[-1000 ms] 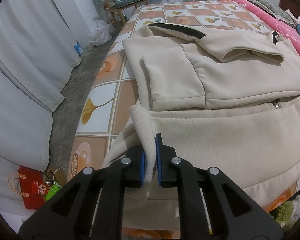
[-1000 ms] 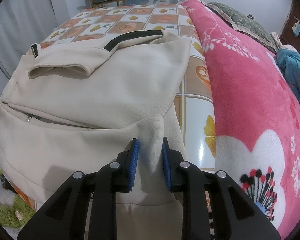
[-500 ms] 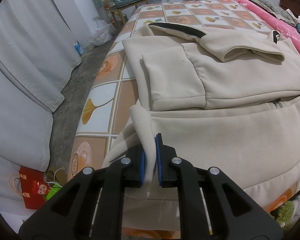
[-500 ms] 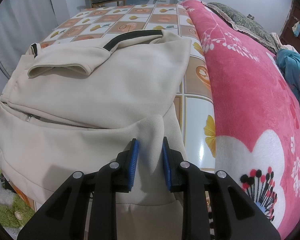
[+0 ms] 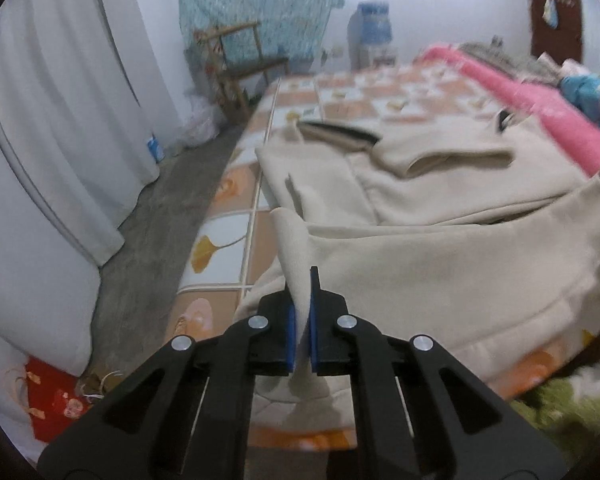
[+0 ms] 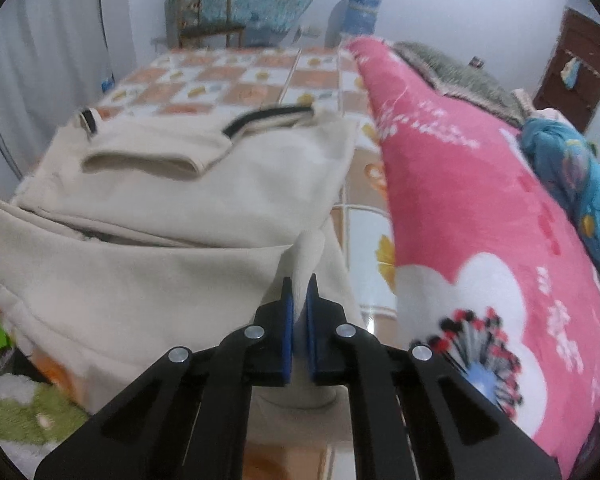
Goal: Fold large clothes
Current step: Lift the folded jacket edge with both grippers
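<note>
A cream zip-up jacket (image 5: pixel 440 272) lies on the bed, its sleeves (image 5: pixel 452 160) folded across the chest. My left gripper (image 5: pixel 302 280) is closing its jaws on the hem's left corner, and the blue pads press the cloth, which stands up between them. In the right wrist view the same jacket (image 6: pixel 140 272) shows, with the folded sleeve (image 6: pixel 140 160) on top. My right gripper (image 6: pixel 300 284) is closing its jaws on the hem's right corner and pinches a fold of cloth. Both corners are raised off the bed, and the lower front hangs between them.
The bed's orange-and-white tiled sheet (image 5: pixel 220 248) lies under the jacket. A pink flowered blanket (image 6: pixel 480 208) is heaped along the right side. White curtains (image 5: pixel 60 120) and bare floor are on the left, a wooden chair (image 5: pixel 240 60) at the far end, a red bag (image 5: pixel 56 404) below.
Both grippers have closed tighter on the hem corners and risen, lifting the jacket's lower edge off the bed. The views now tilt up toward the far wall.
</note>
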Demonstrator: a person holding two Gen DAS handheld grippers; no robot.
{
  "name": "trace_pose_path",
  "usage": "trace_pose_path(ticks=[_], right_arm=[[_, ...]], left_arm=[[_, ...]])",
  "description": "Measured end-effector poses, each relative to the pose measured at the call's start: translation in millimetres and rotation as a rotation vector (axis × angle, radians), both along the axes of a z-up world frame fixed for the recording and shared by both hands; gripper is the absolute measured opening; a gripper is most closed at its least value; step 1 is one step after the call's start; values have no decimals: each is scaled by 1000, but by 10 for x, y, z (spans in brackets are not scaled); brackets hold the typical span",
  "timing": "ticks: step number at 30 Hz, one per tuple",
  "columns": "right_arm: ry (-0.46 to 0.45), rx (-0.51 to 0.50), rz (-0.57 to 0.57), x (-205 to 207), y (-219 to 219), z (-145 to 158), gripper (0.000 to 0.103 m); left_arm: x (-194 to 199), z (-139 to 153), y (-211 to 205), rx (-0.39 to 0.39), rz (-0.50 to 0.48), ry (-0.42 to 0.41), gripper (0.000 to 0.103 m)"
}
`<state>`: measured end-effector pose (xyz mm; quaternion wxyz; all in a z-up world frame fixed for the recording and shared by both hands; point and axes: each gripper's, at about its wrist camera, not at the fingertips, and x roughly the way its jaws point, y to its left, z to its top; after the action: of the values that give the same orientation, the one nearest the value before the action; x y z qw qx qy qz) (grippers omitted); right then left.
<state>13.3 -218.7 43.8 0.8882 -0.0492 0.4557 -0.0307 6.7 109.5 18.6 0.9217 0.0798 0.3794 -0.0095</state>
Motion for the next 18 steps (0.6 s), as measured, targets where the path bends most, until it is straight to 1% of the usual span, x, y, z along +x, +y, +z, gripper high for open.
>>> trace_pose_path(ticks=[4, 6, 8, 11, 15, 18], right_arm=[[-98, 25, -19, -270, 6, 356, 5], [-152, 35, -22, -291, 11, 516, 5], [-191, 40, -17, -233, 2, 617, 6], [-241, 33, 0, -4, -37, 737, 5], [-295, 29, 33, 418, -85, 881, 6], [-321, 35, 56, 913, -133, 939, 5]], left_arm=[[-266, 332, 182, -94, -20, -77, 5], [-293, 478, 195, -123, -27, -113, 5], [-220, 589, 214, -142, -37, -149, 5], [54, 701, 268, -145, -48, -199, 5], [549, 788, 286, -136, -52, -226, 5], [949, 808, 276, -123, -48, -227, 5]])
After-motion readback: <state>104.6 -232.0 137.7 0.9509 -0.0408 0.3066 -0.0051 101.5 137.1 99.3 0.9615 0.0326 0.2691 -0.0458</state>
